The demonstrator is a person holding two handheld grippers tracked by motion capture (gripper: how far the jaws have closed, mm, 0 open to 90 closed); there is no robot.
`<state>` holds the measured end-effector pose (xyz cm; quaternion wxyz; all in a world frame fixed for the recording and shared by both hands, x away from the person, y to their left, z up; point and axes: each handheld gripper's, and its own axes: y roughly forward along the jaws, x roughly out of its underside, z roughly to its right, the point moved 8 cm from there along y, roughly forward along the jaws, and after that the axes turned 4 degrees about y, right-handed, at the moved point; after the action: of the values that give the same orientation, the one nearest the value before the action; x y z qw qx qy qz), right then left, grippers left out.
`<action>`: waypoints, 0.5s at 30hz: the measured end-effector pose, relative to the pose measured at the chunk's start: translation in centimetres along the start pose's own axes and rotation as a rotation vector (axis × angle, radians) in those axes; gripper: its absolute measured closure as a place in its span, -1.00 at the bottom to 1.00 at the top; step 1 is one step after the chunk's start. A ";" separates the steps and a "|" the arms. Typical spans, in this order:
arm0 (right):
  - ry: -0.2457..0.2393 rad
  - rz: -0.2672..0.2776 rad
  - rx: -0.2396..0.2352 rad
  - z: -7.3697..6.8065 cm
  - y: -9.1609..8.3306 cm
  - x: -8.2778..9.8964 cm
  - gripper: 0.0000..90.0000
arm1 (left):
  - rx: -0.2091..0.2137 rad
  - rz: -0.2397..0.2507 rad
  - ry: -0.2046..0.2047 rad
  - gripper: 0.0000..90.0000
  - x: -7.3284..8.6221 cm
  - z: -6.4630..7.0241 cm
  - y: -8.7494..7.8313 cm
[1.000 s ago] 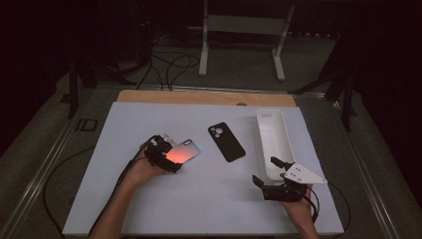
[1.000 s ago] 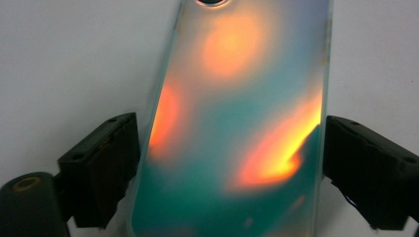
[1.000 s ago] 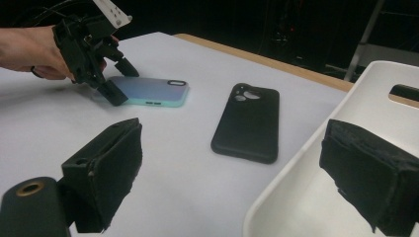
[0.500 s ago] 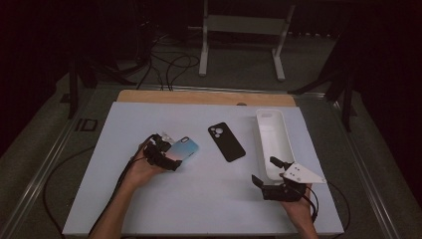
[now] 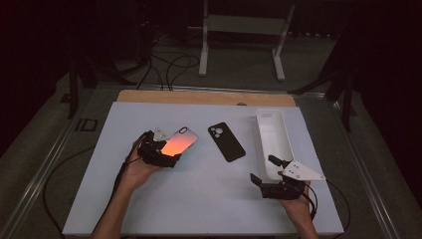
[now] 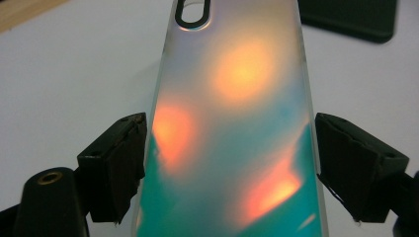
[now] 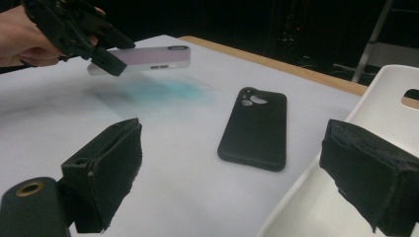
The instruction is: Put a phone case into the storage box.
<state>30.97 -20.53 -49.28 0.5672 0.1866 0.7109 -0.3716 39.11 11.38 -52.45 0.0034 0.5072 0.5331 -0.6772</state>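
Observation:
An iridescent phone case (image 5: 179, 142), glowing orange and teal, hangs above the white mat with my left gripper (image 5: 166, 152) shut on its long sides. In the left gripper view both pads press the case (image 6: 237, 123) at its edges, camera cutout pointing away. The right gripper view shows the case (image 7: 148, 57) clear of the table with a teal reflection under it. A black phone case (image 5: 226, 142) lies flat mid-table. My right gripper (image 5: 263, 169) rests open at the near end of a white tray (image 5: 272, 142), jaws wide with nothing between them.
The white mat (image 5: 199, 199) covers most of the table, with a wooden strip (image 5: 199, 97) along the far edge. The long white tray (image 7: 385, 98) stands at the right. Cables and a metal stand (image 5: 244, 30) lie on the dark floor beyond.
The left gripper has lifted the iridescent case off the mat and tilted it, so its sheen changed from orange to teal and back. The right gripper kept still.

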 end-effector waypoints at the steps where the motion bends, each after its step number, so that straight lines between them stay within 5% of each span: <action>1: 0.001 -0.007 0.002 0.0 0.0 -0.1 -0.79 | -0.008 0.012 0.003 -0.62 -0.1 0.0 -0.2; 9: 0.003 -0.011 -0.027 -0.6 0.8 -1.2 -0.80 | 0.003 0.118 0.017 -0.62 -1.2 1.1 -1.9; 15: 0.000 -0.023 -0.051 -1.1 1.8 -2.4 -0.80 | -0.003 0.153 0.043 -0.62 -1.5 2.0 -2.5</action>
<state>32.20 -18.18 -47.51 0.5673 0.1642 0.7223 -0.3599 37.11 10.16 -49.78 0.0443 0.5608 0.4937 -0.6632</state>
